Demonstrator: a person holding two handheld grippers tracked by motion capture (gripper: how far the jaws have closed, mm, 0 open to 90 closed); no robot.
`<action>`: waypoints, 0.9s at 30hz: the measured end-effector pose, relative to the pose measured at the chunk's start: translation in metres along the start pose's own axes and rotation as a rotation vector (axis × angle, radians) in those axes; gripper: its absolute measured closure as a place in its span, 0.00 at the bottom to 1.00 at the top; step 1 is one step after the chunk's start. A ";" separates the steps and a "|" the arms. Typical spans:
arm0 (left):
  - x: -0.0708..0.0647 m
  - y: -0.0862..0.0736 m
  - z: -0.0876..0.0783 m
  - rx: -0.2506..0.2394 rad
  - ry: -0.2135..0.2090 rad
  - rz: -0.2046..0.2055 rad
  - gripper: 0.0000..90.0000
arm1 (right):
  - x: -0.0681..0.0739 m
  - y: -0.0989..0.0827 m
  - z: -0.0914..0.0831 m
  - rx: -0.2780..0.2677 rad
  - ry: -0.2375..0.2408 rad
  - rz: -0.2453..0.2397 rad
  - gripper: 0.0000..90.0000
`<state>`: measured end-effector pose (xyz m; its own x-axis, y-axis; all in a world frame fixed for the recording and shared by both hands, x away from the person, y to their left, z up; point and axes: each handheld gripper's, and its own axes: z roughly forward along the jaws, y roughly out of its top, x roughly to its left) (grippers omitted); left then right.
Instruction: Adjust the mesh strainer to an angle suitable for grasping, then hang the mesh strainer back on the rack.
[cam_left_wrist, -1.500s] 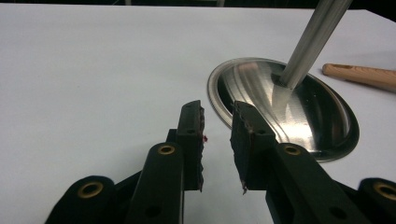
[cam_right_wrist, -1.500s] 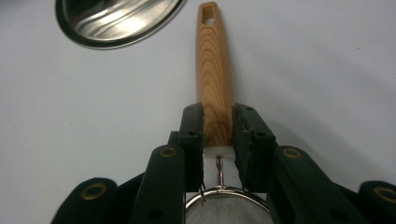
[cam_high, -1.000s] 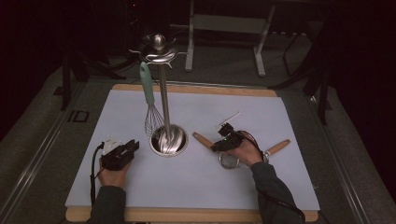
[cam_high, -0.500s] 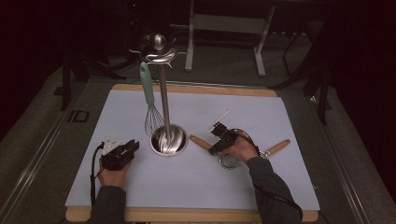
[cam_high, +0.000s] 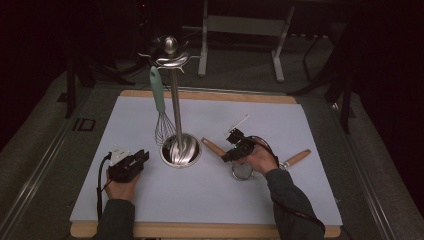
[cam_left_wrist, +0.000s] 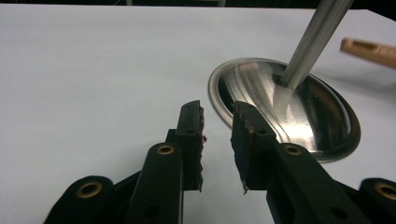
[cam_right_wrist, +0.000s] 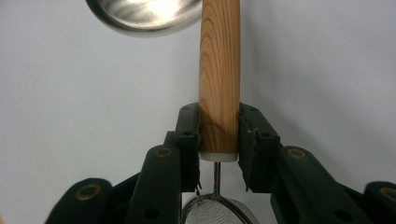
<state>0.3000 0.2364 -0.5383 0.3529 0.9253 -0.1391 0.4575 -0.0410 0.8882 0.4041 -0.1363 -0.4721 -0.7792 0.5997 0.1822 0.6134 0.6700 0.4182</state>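
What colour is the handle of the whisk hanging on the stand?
Mint green handle, clearest in the high view.

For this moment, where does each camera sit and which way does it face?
High view: above the person's side, looking forward and down at the table; both forearms, left gripper, right gripper.
Left gripper view: along its open jaws toward the stand.
Right gripper view: along jaws around the strainer handle.
Shared: the stand's steel base shows in all three.

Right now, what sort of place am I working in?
Probably a lab or studio recording bench, not a kitchen: a white mat on a wooden board, dark surroundings with metal frame legs behind, and staged utensils: a utensil stand with a hanging whisk.
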 end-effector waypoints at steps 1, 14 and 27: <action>0.000 0.000 0.000 0.000 -0.001 0.001 0.81 | 0.001 0.000 -0.002 -0.010 0.001 -0.002 0.79; 0.000 0.000 0.001 0.003 -0.001 0.002 0.81 | 0.007 -0.002 -0.013 -0.073 -0.004 -0.013 0.79; -0.001 0.000 0.001 0.007 0.001 0.010 0.81 | 0.014 -0.004 -0.028 -0.155 0.003 -0.024 0.79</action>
<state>0.3006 0.2353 -0.5384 0.3568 0.9252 -0.1295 0.4593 -0.0530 0.8867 0.3872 -0.1431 -0.4468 -0.7941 0.5827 0.1729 0.5674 0.6085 0.5548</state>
